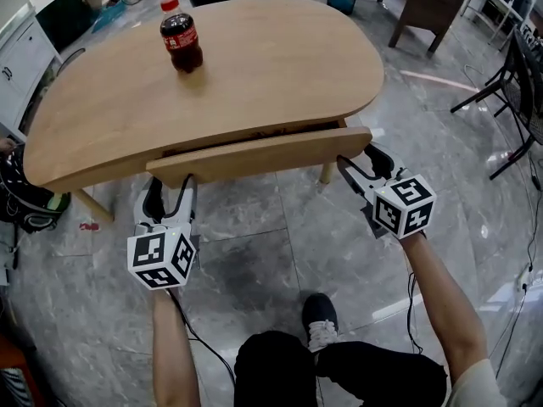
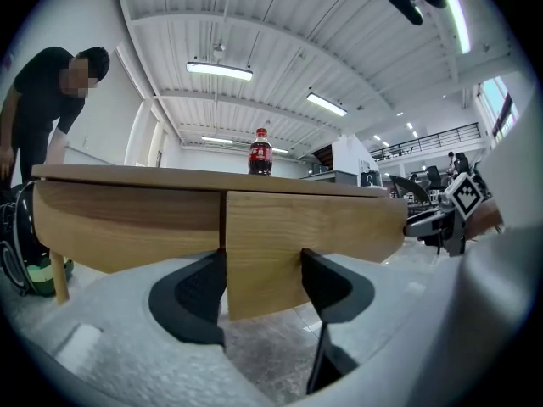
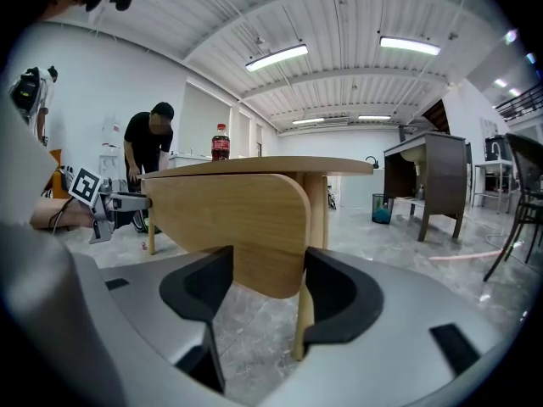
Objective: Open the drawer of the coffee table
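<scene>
- Drawer (image 1: 263, 155) sits under the near edge of the counter (image 1: 254, 75). It stands a little way out, with a dark gap between its front board and the counter top.
- Left tool (image 1: 171, 186) is just below the left end of the drawer front, pointing at it almost level. Its jaws are wide apart, side by side along the board, and clamp nothing. In the left gripper view the board's left end fills the space between them. I cannot tell whether the tips touch the wood.
- Bottle (image 1: 181, 36) of cola, red cap on, stands upright on the far left part of the counter, well apart from the drawer.
- Right tool (image 1: 358, 158) is at the rounded right end of the drawer front. Its jaws are also spread and grip nothing. The right gripper view shows the rounded corner between them, with a counter leg (image 3: 316, 206) behind.
- Dark cabinet (image 1: 433, 2) stands on the grey tiled floor (image 1: 280, 244), beyond the counter's right end.
</scene>
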Demonstrator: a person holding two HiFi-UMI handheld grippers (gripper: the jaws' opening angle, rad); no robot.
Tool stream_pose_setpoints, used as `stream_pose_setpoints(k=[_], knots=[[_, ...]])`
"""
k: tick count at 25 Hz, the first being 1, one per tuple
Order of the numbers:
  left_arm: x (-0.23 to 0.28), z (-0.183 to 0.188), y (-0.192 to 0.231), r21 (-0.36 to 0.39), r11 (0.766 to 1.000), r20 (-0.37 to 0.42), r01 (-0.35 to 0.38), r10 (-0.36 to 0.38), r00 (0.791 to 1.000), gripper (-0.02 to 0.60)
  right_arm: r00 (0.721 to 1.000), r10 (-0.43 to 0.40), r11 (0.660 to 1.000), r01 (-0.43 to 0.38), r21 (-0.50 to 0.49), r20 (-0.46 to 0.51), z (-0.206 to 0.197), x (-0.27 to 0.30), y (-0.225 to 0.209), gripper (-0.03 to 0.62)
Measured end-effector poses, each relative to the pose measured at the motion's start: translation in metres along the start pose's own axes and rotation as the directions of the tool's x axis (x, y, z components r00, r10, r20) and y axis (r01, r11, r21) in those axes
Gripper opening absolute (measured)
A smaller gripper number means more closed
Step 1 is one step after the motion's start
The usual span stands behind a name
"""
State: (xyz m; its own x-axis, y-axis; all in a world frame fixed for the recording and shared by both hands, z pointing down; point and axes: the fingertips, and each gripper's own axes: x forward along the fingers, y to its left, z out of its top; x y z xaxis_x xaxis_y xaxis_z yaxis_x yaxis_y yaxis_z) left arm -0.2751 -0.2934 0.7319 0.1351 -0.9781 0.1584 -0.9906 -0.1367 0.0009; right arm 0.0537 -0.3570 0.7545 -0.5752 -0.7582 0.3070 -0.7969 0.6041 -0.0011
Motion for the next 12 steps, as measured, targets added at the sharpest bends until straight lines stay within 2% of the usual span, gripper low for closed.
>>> stream_pose_setpoints(k=[7, 12], knots=[[-0.015, -0.006, -0.009, -0.008, 1.0, -0.026, 0.005, -0.006, 1.0, 0.267, 1.0, -0.012, 0.999, 0.012, 0.05, -0.01, -0.008, -0.017, 0.006, 0.267], [-0.028, -0.008, -0.01, -0.01, 1.0, -0.04, -0.003, 0.003, 0.999, 0.267, 0.999, -0.004, 0.999, 0.006, 0.042, -0.046, -0.012, -0.024, 0.012, 0.267]])
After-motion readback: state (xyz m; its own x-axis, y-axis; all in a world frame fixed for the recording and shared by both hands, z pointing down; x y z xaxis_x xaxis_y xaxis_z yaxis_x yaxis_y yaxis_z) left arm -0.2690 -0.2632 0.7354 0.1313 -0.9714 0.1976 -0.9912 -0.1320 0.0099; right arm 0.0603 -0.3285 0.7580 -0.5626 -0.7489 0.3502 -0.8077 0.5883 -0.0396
